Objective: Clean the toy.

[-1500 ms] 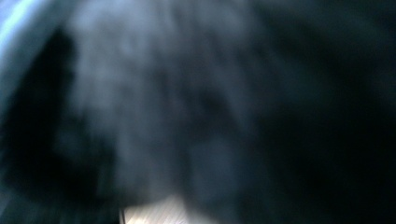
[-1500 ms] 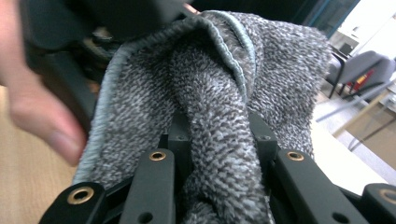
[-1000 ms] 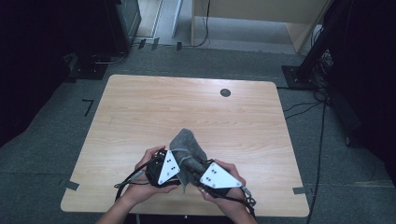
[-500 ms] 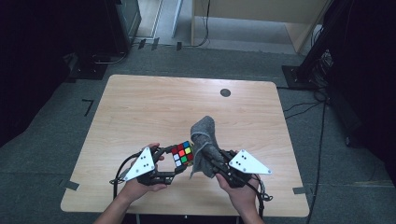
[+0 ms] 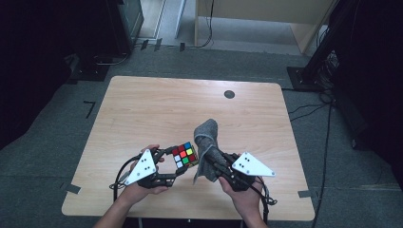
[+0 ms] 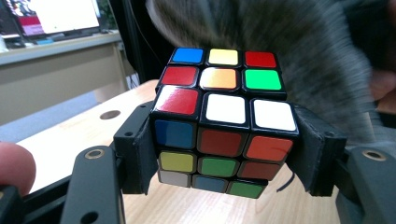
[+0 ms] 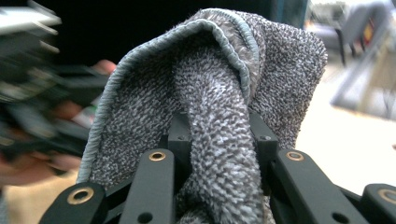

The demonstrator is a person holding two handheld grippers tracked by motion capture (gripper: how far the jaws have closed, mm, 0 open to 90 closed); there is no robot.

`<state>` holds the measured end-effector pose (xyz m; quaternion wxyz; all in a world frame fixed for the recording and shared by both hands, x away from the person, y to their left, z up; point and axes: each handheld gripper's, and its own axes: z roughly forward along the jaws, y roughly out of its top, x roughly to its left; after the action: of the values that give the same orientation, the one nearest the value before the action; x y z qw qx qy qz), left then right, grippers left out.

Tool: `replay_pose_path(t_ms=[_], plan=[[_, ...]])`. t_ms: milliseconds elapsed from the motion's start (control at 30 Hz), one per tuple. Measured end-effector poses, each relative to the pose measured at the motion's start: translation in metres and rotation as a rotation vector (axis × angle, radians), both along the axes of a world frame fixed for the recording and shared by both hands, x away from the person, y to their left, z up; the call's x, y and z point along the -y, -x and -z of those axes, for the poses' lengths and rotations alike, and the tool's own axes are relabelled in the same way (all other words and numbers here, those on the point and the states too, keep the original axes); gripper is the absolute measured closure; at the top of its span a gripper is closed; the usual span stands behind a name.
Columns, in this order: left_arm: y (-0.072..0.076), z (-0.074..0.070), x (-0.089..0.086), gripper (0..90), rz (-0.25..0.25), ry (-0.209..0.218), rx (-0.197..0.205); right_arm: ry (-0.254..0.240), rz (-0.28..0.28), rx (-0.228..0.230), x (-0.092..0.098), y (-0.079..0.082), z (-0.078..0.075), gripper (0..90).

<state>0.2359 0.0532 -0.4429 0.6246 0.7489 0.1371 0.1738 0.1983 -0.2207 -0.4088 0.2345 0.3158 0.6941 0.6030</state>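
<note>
The cube [image 6: 223, 135] looks like hard plastic, with shiny, smooth colour stickers on a black frame. The cloth [image 7: 219, 116] is soft grey towel stuff, rough and loopy, with a smooth stitched edge. The table [image 5: 142, 109] has a pale wood top, smooth and not shiny. The gripper jaws are matt black plastic with small brass-coloured metal rings. The floor [image 5: 57, 137] looks like dull grey carpet.

Far tabletop [image 5: 157, 109] lies open beyond cloth [image 5: 207, 142].
</note>
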Motion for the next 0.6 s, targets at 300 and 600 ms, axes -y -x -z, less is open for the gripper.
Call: replay_pose_path(t_ms=[300,600], plan=[[-0.009,-0.012,-0.018,34.1,0.008,0.218,-0.121,0.092,0.082,-0.143,0.006,-0.020,0.031,70.2],[-0.012,-0.011,-0.017,34.1,0.001,0.306,-0.216,0.062,-0.144,-0.132,-0.043,0.000,0.039,70.9]])
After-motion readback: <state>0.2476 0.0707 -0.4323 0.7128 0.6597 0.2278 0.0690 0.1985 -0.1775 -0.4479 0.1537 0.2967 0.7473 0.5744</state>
